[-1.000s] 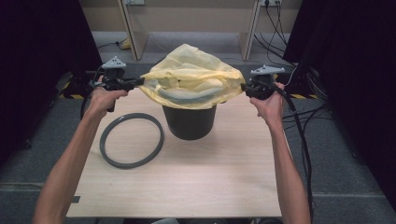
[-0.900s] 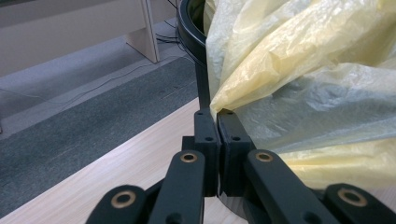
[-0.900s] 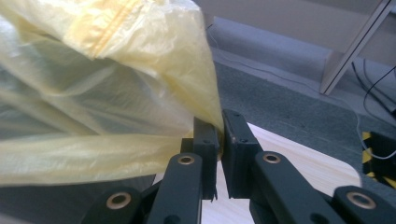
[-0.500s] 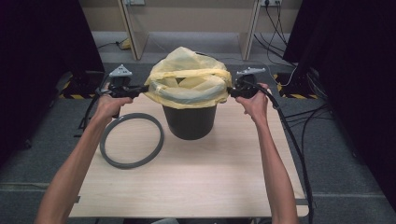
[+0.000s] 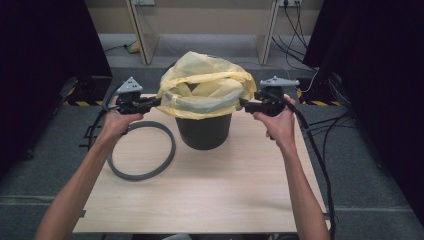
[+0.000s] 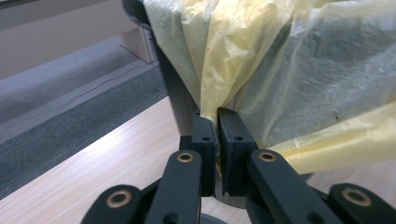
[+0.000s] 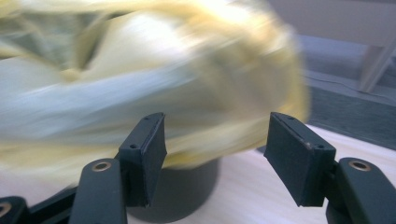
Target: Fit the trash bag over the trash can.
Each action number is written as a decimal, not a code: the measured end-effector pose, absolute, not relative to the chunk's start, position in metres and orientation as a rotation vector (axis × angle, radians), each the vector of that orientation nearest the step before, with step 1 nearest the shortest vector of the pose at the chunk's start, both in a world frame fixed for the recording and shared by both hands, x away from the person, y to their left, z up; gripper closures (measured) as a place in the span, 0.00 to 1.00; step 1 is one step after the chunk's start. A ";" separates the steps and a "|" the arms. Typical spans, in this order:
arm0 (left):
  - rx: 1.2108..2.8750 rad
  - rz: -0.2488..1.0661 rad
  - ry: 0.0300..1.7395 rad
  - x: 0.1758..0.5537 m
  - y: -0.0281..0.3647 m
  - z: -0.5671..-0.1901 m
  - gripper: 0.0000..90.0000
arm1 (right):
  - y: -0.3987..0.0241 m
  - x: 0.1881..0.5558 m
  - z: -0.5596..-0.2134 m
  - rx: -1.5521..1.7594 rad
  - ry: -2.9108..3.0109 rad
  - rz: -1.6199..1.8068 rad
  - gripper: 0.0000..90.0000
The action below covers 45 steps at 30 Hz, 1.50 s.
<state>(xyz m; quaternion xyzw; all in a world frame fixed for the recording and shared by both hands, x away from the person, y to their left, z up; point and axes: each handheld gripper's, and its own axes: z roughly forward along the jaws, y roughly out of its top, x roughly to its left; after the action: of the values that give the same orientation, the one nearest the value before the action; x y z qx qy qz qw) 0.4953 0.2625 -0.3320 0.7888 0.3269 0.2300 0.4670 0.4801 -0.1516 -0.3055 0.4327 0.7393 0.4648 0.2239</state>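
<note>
While left gripper (image 6: 215, 122) pinches bag (image 5: 207, 87), right gripper (image 7: 217, 140) opens.

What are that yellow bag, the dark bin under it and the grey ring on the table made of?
Yellow bag: thin, glossy plastic film; it crinkles and lets light through. Dark bin: probably matte plastic, smooth and dull. Grey ring: likely rigid plastic, matte; metal can't be excluded.

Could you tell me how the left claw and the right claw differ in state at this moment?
The left claw is shut, pinching a fold of the yellow bag; the right claw stands open, its jaws having just been opening, with nothing pressed between its pads. The left claw touches the bag at the bin's left side; the right claw sits just clear of the bag's right edge. Both are black, hand-held and level with the bin's rim.
</note>
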 end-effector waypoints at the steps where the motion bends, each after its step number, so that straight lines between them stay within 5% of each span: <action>1: 1.942 0.567 0.795 0.493 0.263 -0.331 0.93 | -0.146 0.474 -0.307 1.169 2.035 1.295 0.43; 7: 1.958 0.561 0.756 0.481 0.259 -0.327 0.90 | -0.122 0.454 -0.313 1.099 2.139 1.349 0.37; 15: 1.978 0.537 0.718 0.475 0.256 -0.327 0.85 | -0.124 0.473 -0.324 1.164 2.168 1.352 0.36; 18: 1.973 0.514 0.713 0.474 0.256 -0.327 0.80 | -0.126 0.481 -0.327 1.158 2.182 1.354 0.48; 22: 1.948 0.522 0.716 0.469 0.260 -0.321 0.59 | -0.131 0.488 -0.329 1.132 2.195 1.384 0.75; 26: 1.865 0.516 0.727 0.462 0.270 -0.307 0.44 | -0.140 0.497 -0.329 1.127 2.175 1.377 0.91; 45: 1.887 0.466 0.643 0.498 0.182 -0.254 0.36 | -0.158 0.544 -0.320 1.197 2.107 1.306 0.97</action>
<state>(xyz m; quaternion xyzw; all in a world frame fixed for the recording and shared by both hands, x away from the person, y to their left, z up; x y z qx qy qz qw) 0.4984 0.1815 -0.2541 0.7873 0.2682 0.1945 0.5201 0.5444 -0.1579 -0.3203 0.4267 0.7509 0.4656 0.1933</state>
